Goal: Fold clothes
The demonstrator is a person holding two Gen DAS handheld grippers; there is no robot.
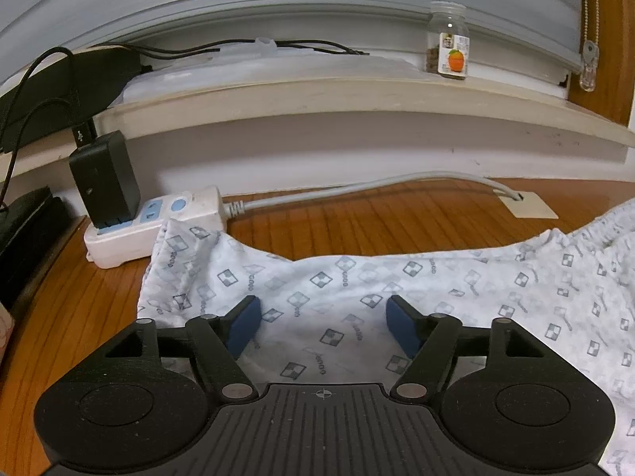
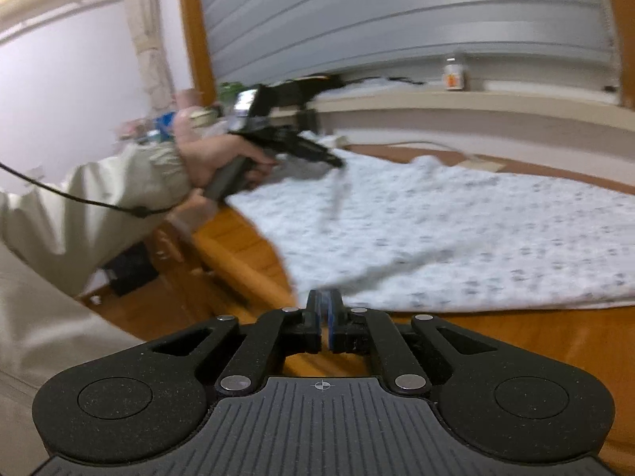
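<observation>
A white garment printed with small grey checks lies spread on the wooden table; the right wrist view shows it as a wide pale sheet. My left gripper is open over the garment's left part, blue pads wide apart, with cloth lying below and between them, not pinched. It also shows in the right wrist view, held by a hand over the cloth's far left end. My right gripper is shut at the garment's near edge; the blur hides whether any cloth is caught.
A white power strip with a black adapter sits at the garment's far-left corner, its grey cable running right. A small jar stands on the window ledge. A sleeve reaches in from the left.
</observation>
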